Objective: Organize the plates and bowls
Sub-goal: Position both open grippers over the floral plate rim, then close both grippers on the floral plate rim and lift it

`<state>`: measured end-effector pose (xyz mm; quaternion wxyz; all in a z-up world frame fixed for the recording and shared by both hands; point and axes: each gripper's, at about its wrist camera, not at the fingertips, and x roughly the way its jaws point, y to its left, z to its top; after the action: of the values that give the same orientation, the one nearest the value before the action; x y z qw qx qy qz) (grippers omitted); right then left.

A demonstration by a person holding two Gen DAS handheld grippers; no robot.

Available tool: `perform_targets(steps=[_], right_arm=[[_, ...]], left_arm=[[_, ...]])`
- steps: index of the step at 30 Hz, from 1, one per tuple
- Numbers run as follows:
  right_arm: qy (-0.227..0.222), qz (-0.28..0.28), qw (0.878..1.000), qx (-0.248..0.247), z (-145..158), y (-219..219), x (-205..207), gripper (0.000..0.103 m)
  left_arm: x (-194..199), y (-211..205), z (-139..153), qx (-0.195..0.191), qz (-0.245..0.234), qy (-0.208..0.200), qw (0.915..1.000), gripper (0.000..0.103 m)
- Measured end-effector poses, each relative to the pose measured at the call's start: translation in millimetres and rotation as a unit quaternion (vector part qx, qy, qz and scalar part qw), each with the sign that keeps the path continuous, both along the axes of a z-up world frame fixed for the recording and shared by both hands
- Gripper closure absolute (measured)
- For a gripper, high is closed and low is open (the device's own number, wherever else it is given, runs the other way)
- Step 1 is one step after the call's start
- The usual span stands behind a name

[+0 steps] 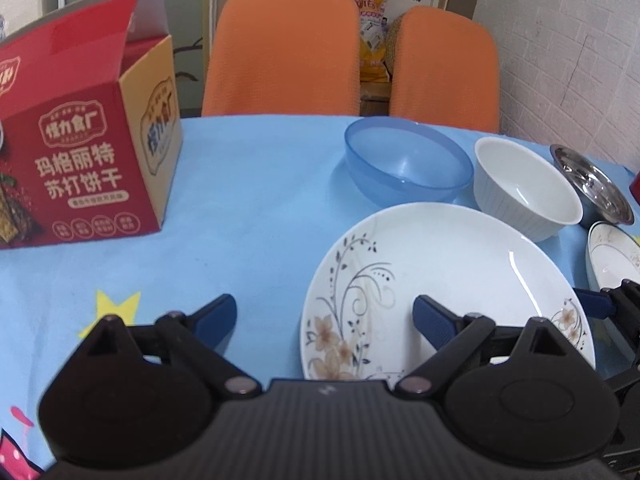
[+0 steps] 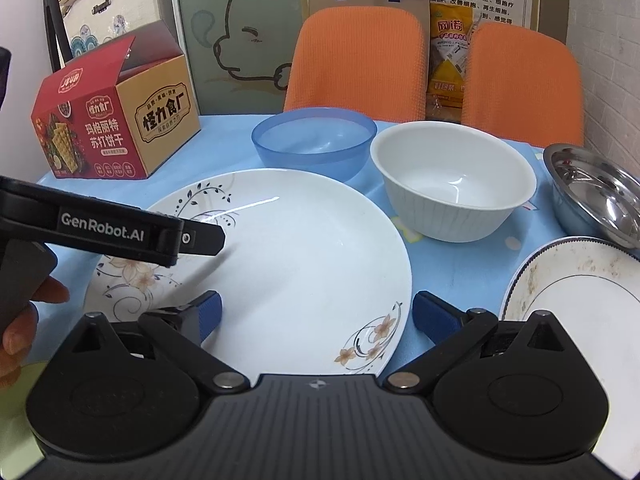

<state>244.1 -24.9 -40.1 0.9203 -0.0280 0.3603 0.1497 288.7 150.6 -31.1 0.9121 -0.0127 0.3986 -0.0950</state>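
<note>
Left gripper (image 1: 324,316) is seen with jaws spread wide, nothing pinched; its right blue pad (image 1: 434,320) is held over the near-left part of the floral plate (image 1: 460,264), its left pad off the plate's left rim. In the right wrist view the left gripper's black body is seen reaching in from the left above that plate's left edge, gripped by a hand (image 2: 24,316) at the frame's left edge. Right gripper (image 2: 316,314) is also held wide open and empty, angled down over the plate's near rim, its right pad just past the plate's right edge
</note>
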Motion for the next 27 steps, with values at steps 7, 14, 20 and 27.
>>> perform_targets(steps=[7, 14, 20, 27], right_arm=[[-0.014, 0.001, 1.000, -0.001, -2, 0, -3, 0.000], [-0.008, -0.003, 1.000, 0.000, 0, 1, -4, 0.000], [-0.041, -0.011, 0.999, 0.010, -1, -4, -4, 0.000], [-0.027, -0.035, 0.998, 0.037, 5, -26, -4, 0.041]], left_arm=[[5, -4, 0, 0.014, -0.002, 0.001, 0.9999, 0.009], [3, -5, -1, 0.015, -0.009, -0.001, 0.9998, 0.011], [-1, -15, 6, 0.000, -0.020, -0.002, 0.9998, 0.048], [-12, -17, 14, -0.013, -0.005, -0.001, 0.9999, 0.064]])
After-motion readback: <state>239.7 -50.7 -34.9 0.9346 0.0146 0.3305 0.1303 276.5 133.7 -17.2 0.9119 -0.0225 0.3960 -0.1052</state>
